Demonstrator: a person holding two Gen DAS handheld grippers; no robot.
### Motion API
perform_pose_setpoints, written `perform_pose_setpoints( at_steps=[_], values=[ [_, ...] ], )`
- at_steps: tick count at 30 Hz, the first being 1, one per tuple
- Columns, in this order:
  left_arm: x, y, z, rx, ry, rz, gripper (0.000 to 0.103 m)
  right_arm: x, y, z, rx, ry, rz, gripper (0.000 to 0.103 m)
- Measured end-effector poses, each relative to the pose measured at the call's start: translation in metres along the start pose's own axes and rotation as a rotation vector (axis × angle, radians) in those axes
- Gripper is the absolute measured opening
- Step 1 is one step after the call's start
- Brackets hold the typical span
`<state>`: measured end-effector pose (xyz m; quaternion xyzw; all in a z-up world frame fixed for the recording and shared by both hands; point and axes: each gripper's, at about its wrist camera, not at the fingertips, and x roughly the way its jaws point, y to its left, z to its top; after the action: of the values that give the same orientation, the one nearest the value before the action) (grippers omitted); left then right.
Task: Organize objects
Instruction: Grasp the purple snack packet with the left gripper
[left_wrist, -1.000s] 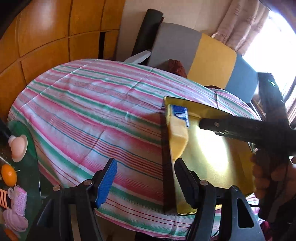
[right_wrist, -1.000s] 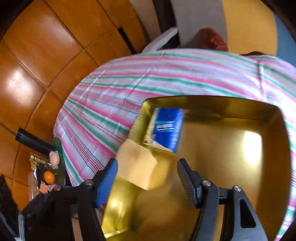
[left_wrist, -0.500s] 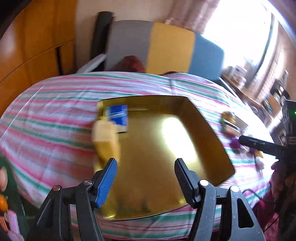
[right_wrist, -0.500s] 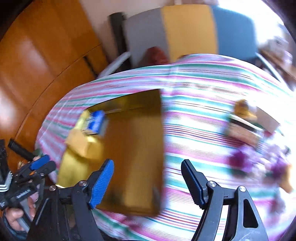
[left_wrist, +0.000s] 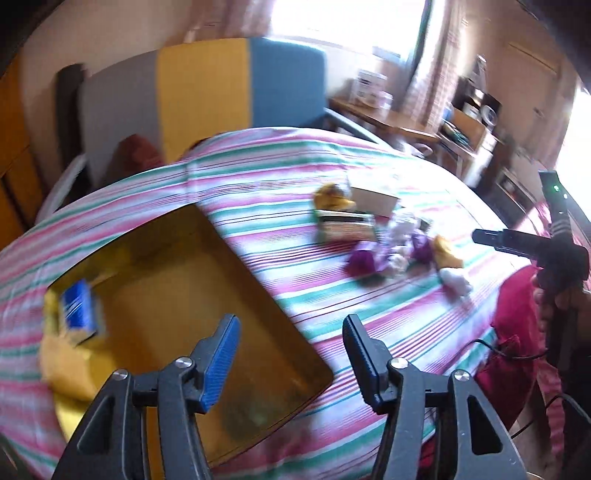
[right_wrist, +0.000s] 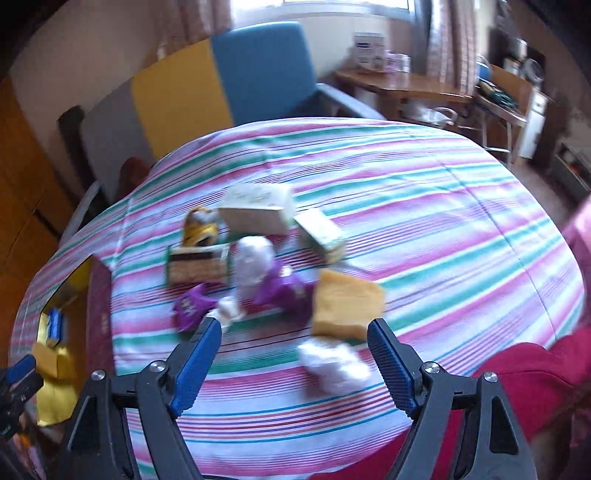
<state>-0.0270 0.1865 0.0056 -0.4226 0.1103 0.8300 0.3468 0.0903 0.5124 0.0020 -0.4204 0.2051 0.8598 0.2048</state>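
While both views are smeared by motion, the change is clear: a second ago both grippers hung over the gold tray (left_wrist: 192, 273); now both face the loose pile on the striped tablecloth (right_wrist: 424, 229).

Left gripper (left_wrist: 290, 354): jaws have just been closing, now partly open, nothing between them. It sits over the tray's near right corner.

Right gripper (right_wrist: 293, 363): jaws have just been opening, now wide and empty. It hangs just short of the pile, with a white crumpled wrapper (right_wrist: 332, 365) and a yellow sponge-like block (right_wrist: 345, 301) nearest its fingers.

Already in the tray: a blue-labelled packet (left_wrist: 75, 308) and a yellow bag (left_wrist: 64, 363), at its far left end.

Still outside, clustered mid-table: a cream carton (right_wrist: 255, 212), a small green-edged box (right_wrist: 321, 234), a brown-and-cream packet (right_wrist: 195, 266), purple wrappers (right_wrist: 280, 290), a yellow-brown packet (right_wrist: 199, 225). Blur hides the labels.

Read: one drop-off done, hands are heading for the next pick. Most of the pile is left, so the task looks early. The right gripper looks best placed for the sponge-like block or the white wrapper.
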Motion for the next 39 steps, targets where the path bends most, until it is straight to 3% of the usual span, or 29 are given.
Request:
perform_pose_setpoints(
  at_steps=[3, 8, 12, 18, 24, 30, 33, 35, 39],
  values=[
    [0.025, -0.014, 0.015, -0.005, 0.062, -0.073, 0.052, 0.011, -0.015, -0.008, 0.051, 0.016, 0.016, 0.082],
    [0.064, -0.031, 0.032, -0.085, 0.17, -0.203, 0.048, 0.007, -0.027, -0.012, 0.126, -0.013, 0.146, 0.08],
    [0.107, -0.039, 0.049, -0.217, 0.251, -0.289, 0.048, 0.006, -0.027, -0.013, 0.141, -0.013, 0.206, 0.08],
    [0.164, -0.039, 0.063, -0.395, 0.351, -0.32, 0.062, 0.009, -0.03, -0.015, 0.158, -0.001, 0.277, 0.08],
    [0.199, -0.034, 0.07, -0.532, 0.405, -0.293, 0.065, 0.014, -0.037, -0.016, 0.196, 0.017, 0.343, 0.08],
    [0.211, -0.043, 0.081, -0.472, 0.428, -0.239, 0.065, 0.016, -0.036, -0.016, 0.188, 0.03, 0.362, 0.08],
    [0.215, -0.051, 0.079, -0.39, 0.414, -0.203, 0.06, 0.016, -0.037, -0.016, 0.192, 0.031, 0.368, 0.08],
    [0.212, -0.056, 0.078, -0.305, 0.403, -0.169, 0.047, 0.017, -0.037, -0.016, 0.195, 0.031, 0.369, 0.08],
    [0.203, -0.053, 0.072, -0.267, 0.363, -0.17, 0.044, 0.019, -0.034, -0.016, 0.183, 0.042, 0.354, 0.08]
  ],
)
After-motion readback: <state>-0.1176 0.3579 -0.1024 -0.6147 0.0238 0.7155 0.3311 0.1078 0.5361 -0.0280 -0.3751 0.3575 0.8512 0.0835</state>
